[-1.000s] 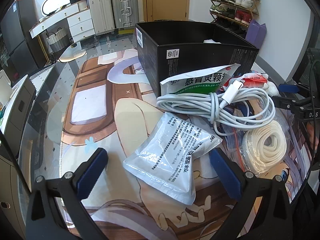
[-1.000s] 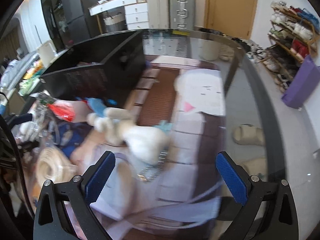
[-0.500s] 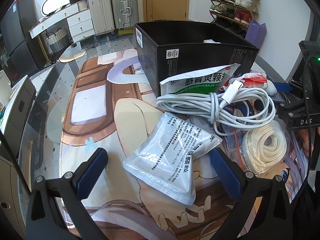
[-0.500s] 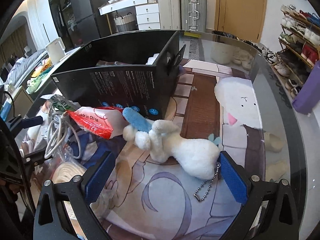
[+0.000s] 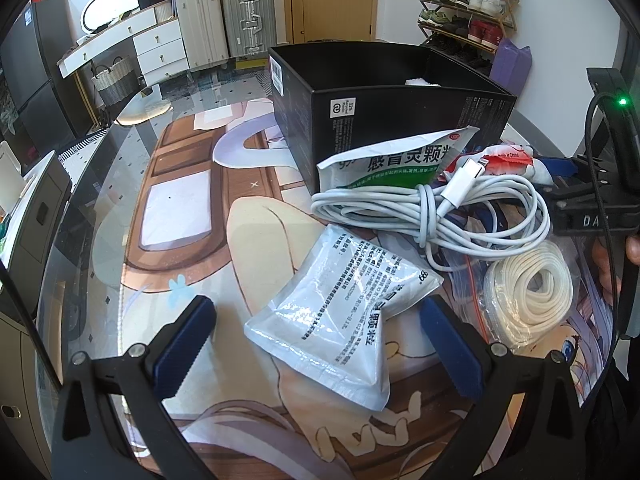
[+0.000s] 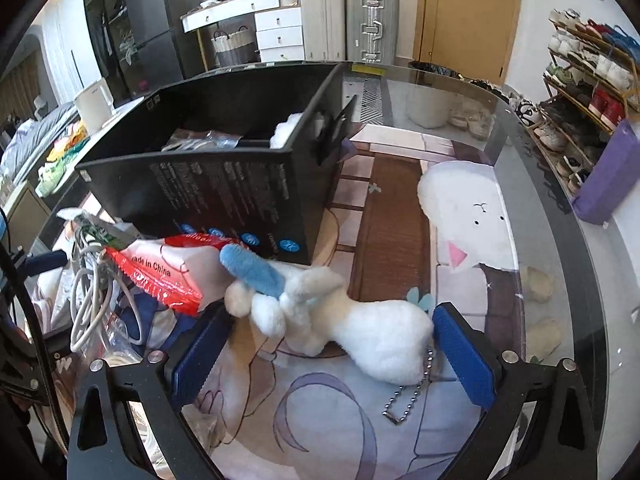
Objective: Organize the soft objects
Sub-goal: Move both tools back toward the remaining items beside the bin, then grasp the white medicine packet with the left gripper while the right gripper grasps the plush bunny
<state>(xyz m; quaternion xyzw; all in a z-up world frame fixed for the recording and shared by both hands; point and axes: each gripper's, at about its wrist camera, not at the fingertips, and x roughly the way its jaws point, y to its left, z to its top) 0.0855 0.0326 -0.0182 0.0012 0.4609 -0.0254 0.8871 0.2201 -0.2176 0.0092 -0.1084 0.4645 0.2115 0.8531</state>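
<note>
A white plush rabbit (image 6: 360, 328) with a blue ear and a bead chain lies on the printed mat, between the spread blue pads of my open right gripper (image 6: 332, 352). Behind it stands a black open box (image 6: 224, 196) holding a clear bag and something white. A red-and-white packet (image 6: 168, 272) leans at the box's foot. My left gripper (image 5: 320, 344) is open around a silvery printed pouch (image 5: 340, 312). Beyond it lie a coiled white cable (image 5: 436, 216), a green-and-white sachet (image 5: 396, 160) and a bagged coil of cream cord (image 5: 532, 292). The black box (image 5: 400, 120) stands behind them.
The glass table's rim (image 6: 560, 208) curves along the right, with slippers on the floor under it. A shoe rack (image 6: 588, 76) and a purple bag (image 6: 608, 176) stand at the right wall. Suitcases (image 5: 224, 20) and a white dresser (image 5: 132, 48) are at the back.
The right gripper has swung round and dropped toward the plush rabbit, which now lies between its pads. The left gripper has stayed still over the pouch.
</note>
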